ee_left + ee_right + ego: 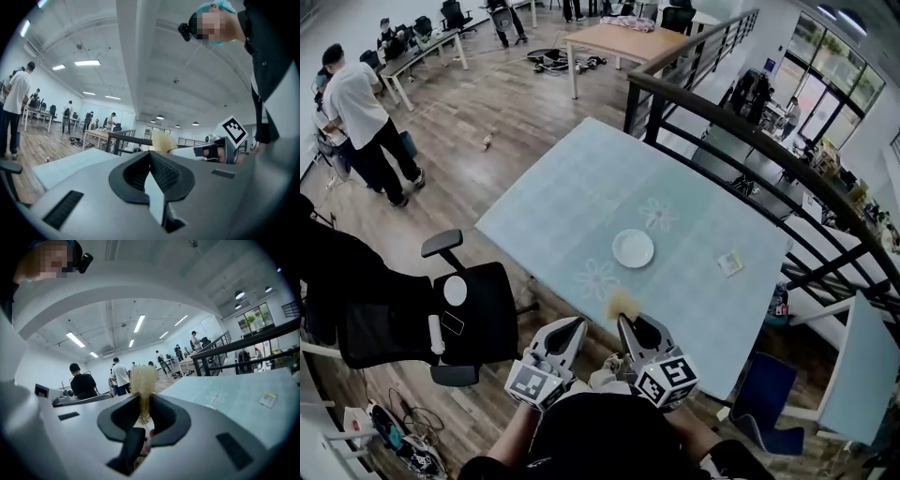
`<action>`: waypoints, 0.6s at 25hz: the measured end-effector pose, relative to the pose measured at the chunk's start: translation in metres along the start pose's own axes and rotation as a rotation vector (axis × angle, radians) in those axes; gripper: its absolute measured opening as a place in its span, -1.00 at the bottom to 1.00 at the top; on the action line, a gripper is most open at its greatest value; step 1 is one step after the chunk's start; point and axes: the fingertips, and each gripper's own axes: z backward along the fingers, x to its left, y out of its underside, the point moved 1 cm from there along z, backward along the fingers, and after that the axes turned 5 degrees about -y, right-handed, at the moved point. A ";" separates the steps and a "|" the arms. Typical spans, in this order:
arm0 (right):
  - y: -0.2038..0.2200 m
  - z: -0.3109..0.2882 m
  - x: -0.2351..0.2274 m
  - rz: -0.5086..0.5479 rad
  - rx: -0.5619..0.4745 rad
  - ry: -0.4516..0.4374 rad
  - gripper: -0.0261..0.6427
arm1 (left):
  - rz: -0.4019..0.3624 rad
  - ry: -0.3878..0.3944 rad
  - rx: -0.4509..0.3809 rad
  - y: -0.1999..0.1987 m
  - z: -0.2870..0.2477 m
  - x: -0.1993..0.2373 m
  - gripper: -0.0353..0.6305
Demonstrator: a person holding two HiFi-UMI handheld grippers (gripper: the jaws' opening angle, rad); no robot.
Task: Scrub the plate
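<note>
Head view: The left gripper (570,330) and right gripper (630,328) are held side by side at the near edge of the table (553,202). A yellow scrub pad (623,302) projects forward from the right gripper's jaws. The white plate (634,248) lies flat on the table, ahead of the right gripper and apart from the pad. A small card (730,262) lies ahead and to the right of the right gripper, beyond the plate.

Left gripper view: The left gripper (150,153) is clenched, jaws together with nothing between them. The scrub pad (161,140) is just to its right.

Right gripper view: The right gripper (144,399) grasps the scrub pad (143,380), which stands up between the jaws. The card (268,399) lies to the right.
</note>
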 end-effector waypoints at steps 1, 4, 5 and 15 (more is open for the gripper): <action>-0.002 -0.001 -0.007 -0.003 -0.001 0.005 -0.74 | -0.027 0.006 0.006 0.000 -0.009 -0.002 -0.86; -0.008 0.000 -0.024 -0.017 -0.004 0.032 -0.74 | -0.089 0.034 0.016 0.001 -0.033 -0.012 -0.86; -0.010 0.001 -0.029 -0.026 -0.006 0.041 -0.74 | -0.101 0.044 0.020 0.001 -0.040 -0.015 -0.86; -0.024 0.016 -0.079 -0.072 -0.052 0.184 -0.74 | -0.065 0.153 0.040 0.001 -0.094 -0.022 -0.86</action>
